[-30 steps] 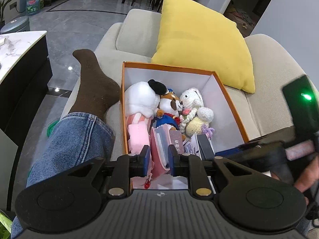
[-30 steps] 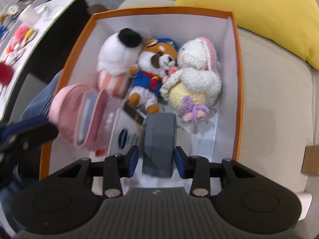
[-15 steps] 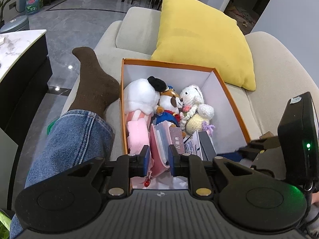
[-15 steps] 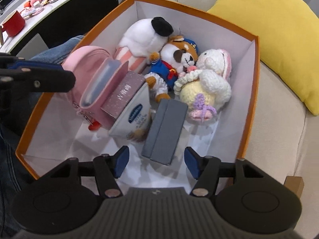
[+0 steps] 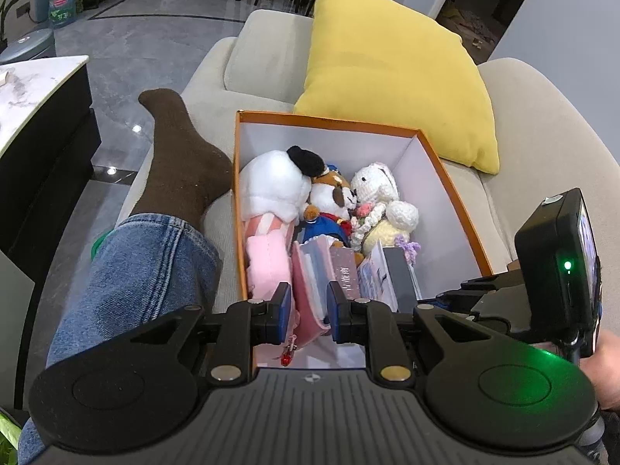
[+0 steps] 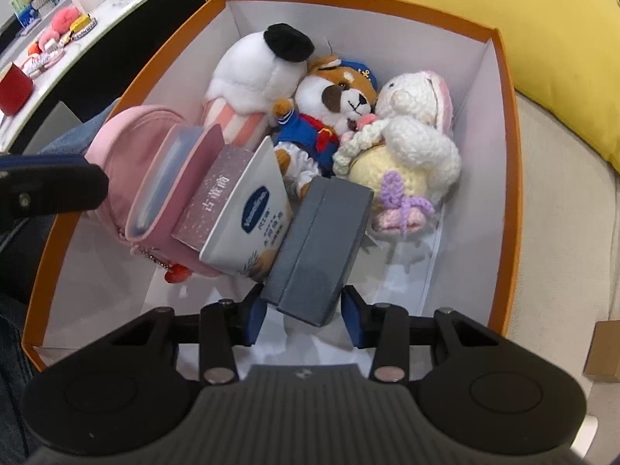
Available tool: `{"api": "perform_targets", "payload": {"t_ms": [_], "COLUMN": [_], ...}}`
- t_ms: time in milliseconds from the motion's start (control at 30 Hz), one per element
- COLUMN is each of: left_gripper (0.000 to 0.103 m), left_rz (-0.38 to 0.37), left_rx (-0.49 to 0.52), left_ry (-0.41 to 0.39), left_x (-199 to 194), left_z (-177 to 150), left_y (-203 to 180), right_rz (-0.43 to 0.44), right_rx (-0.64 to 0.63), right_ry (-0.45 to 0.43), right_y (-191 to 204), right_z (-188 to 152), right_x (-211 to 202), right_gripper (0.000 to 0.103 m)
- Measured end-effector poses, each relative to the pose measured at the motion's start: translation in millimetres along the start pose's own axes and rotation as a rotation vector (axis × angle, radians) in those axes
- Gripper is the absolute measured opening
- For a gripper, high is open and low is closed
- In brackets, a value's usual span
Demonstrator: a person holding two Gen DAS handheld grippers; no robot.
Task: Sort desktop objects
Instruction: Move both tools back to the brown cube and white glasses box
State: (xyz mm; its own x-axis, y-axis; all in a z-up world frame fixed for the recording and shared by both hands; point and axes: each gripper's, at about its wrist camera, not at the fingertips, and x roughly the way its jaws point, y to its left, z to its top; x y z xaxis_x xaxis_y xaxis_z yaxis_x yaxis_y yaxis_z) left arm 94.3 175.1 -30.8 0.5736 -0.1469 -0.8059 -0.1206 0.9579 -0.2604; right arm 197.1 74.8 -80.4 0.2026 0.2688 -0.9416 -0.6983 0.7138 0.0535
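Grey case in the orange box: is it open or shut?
Shut. The grey case shows only a closed seam along its top, and it lies tilted against the white Vaseline box. Right tongs straddle it, open.

The box (image 6: 507, 124) was orange outside and white inside, and beside it on the beige sofa (image 5: 542, 147) lay a plain yellow cushion (image 5: 391, 73). Inside were a white plush (image 6: 252, 73) with a black ear and a pink-and-white striped base, a brown-and-white dog (image 6: 329, 112) in blue with red trim, and a cream crocheted rabbit (image 6: 407, 135) with a lilac bow. A pink pouch (image 6: 128, 147), a speckled mauve box (image 6: 211, 201), a white carton (image 6: 252, 224) with a blue oval and a plain slate-grey case (image 6: 317, 248) filled the near end.
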Motion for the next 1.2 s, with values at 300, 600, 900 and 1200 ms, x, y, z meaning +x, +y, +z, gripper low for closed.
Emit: {"api": "perform_targets", "payload": {"t_ms": [300,600,900,1200], "left_gripper": [0.022,0.022,0.022,0.022], "left_rz": [-0.014,-0.090,-0.132,-0.117], "left_rx": [0.106,0.276,0.435,0.520], "left_ry": [-0.029,-0.069,-0.028,0.047], "left_x": [-17.4,-38.3,-21.1,4.6], "left_z": [2.8,-1.4,-14.0,-21.3], "left_y": [-32.6,-94.5,-158.1,-193.8], "right_rz": [0.115,0.041,-0.094,-0.108], "right_rx": [-0.030,0.012,-0.217,-0.544], "right_ry": [-0.122,-0.190,-0.026,0.146], "right_y": [-9.1,-82.8,-146.6,-163.5], "right_z": [-14.9,-56.8,-102.5,-112.9], "right_x": [-65.8,-144.5,-113.9,-61.9], "right_gripper": [0.047,0.049,0.049,0.070]}}
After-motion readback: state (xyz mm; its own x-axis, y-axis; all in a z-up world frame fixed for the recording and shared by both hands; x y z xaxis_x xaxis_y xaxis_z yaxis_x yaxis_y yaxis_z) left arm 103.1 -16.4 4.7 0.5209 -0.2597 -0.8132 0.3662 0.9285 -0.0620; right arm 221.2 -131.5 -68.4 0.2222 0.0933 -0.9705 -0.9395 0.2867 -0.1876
